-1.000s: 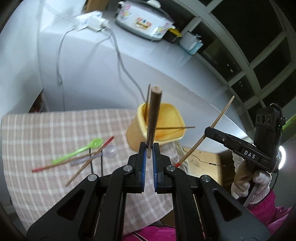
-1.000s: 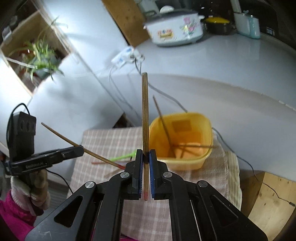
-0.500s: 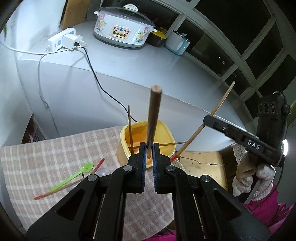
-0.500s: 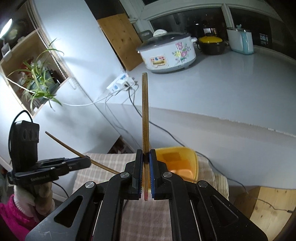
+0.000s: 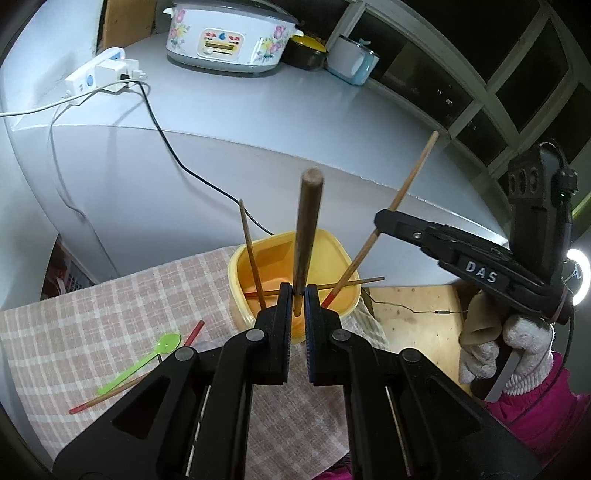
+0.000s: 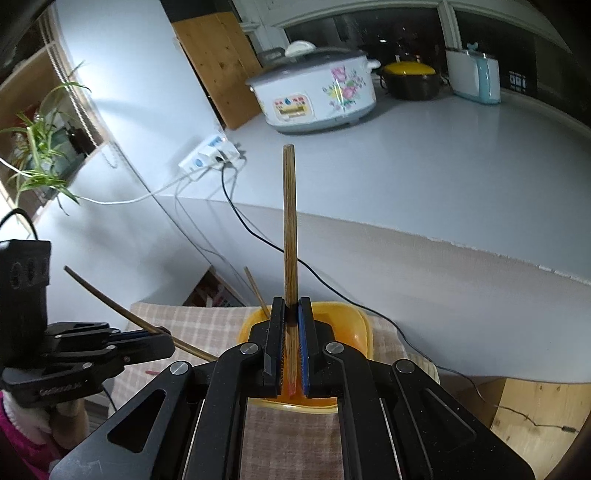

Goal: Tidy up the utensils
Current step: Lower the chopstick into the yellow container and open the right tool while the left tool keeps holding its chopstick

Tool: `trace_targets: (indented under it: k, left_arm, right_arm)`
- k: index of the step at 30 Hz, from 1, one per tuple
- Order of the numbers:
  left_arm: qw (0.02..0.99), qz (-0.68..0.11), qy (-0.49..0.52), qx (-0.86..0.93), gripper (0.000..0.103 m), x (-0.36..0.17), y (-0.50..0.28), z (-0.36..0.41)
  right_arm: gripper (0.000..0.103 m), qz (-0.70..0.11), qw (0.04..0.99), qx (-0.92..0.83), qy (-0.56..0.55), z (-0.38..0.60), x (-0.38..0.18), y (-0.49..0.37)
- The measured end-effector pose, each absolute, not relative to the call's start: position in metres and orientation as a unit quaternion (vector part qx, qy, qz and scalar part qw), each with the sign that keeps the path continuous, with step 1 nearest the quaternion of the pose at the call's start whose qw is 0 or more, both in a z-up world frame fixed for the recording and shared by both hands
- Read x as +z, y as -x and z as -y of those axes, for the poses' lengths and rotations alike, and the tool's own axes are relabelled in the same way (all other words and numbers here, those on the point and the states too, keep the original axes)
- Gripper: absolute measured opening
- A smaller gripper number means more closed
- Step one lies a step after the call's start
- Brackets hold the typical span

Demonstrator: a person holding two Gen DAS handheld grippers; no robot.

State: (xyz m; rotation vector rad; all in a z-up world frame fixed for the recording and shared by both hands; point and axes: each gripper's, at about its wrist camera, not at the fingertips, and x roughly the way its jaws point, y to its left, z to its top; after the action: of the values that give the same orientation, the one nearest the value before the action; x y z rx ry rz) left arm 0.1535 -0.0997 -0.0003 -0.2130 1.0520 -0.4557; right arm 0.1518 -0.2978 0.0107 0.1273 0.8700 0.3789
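The grey counter (image 5: 332,122) fills the upper part of your left wrist view, with the flowered cooker (image 5: 229,35) at 12 o'clock and a white power strip (image 5: 99,72) at 10 o'clock. Below it lies the checked cloth (image 5: 92,314), running from 8 o'clock toward the middle. On the cloth's far edge, near centre, stands the yellow tub (image 5: 314,247), which already has two chopsticks in it: one leaning upright at its 9 o'clock side and one lying across the rim.

Your right gripper (image 6: 291,343) is clamped on a red-tipped chopstick (image 6: 289,236), jaws narrow around it. In the left wrist view that gripper sits at 3 o'clock, and the stick slants down so its red end dips inside the tub's 4 o'clock corner.

Your left gripper (image 5: 300,295) is pinched tight on a darker chopstick (image 5: 308,229), which points up and away from the camera, directly in front of the tub.

Loose on the cloth at 8 o'clock in the left wrist view lie a green spoon (image 5: 142,362) and, just beside it and crossing under it, another red-ended chopstick (image 5: 147,373), both well apart from the tub.
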Motion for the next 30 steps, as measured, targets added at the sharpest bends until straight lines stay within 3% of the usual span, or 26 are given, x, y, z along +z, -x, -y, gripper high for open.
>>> trace_targets:
  k: [30]
  left_arm:
    - [0.805, -0.547, 0.081, -0.213, 0.004, -0.054, -0.177, 0.132]
  right_arm:
    - [0.005, -0.502, 0.846, 0.159, -0.082, 0.302, -0.063, -0.18]
